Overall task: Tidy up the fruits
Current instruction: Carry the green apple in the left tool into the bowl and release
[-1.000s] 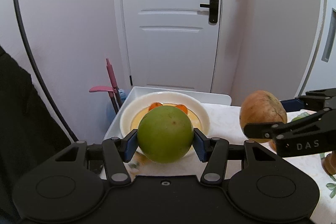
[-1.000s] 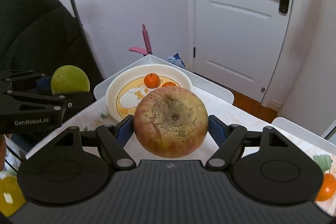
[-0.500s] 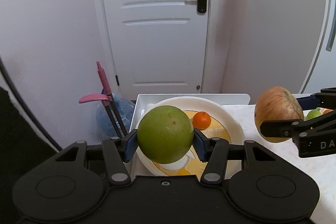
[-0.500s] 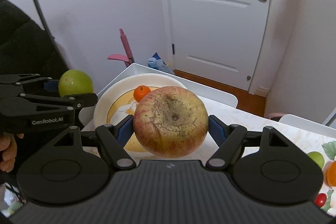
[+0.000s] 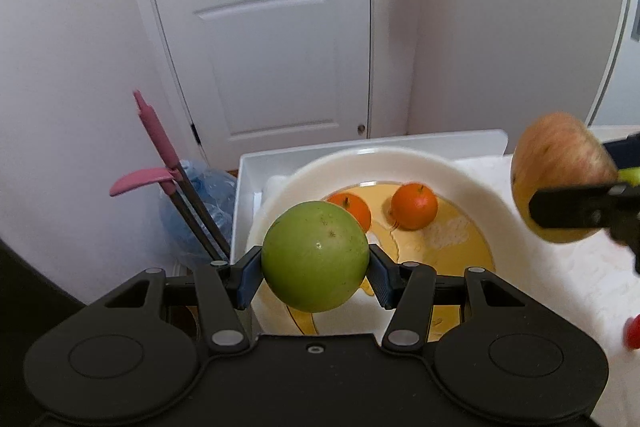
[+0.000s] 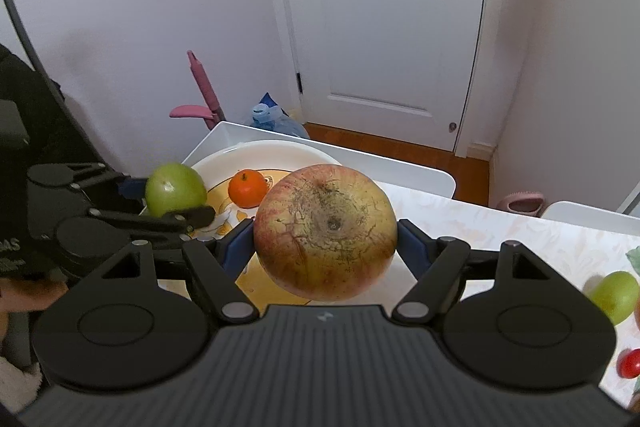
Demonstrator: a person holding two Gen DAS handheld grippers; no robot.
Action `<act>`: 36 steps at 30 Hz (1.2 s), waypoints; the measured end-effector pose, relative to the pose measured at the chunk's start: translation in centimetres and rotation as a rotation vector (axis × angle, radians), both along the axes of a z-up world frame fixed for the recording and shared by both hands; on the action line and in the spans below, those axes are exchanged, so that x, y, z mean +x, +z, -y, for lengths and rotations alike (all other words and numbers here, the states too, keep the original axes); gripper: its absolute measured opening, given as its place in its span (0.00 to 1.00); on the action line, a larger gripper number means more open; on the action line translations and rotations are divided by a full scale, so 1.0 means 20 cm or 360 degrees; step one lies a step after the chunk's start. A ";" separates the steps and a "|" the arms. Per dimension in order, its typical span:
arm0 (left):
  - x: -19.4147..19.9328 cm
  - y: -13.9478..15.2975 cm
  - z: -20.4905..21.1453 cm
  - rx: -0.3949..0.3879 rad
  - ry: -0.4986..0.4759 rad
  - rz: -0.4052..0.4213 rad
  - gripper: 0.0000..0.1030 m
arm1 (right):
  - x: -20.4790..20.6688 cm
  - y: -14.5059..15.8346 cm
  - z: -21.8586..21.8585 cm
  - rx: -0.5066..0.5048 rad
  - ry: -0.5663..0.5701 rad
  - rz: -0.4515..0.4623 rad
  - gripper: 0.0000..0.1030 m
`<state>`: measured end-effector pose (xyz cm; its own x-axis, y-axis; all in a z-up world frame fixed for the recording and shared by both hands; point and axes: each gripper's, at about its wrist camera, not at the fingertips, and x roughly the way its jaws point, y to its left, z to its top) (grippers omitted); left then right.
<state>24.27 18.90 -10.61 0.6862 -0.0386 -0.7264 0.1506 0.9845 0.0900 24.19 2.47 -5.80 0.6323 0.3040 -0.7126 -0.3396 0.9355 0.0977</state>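
From the left wrist view, the left gripper [image 5: 315,271] tilts down over the near rim of the white plate [image 5: 472,179], its pads clamped on a smooth round green fruit [image 5: 315,255] held in the air, with two small oranges [image 5: 414,207] lying on the plate's yellow centre beyond it. From the right wrist view, the right gripper [image 6: 326,251] also angles down, beside the plate's right edge, grasping a large reddish-yellow apple [image 6: 326,237] with rough brown russeting around its dimple.

Both tongs [image 5: 315,277] [image 6: 325,253] clamped shut (angled downward).
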 end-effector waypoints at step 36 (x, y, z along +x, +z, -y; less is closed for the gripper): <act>-0.24 0.07 -0.02 -0.0012 0.0102 0.0054 0.98 | 0.08 -0.07 -0.10 -0.0079 0.0208 -0.0039 0.88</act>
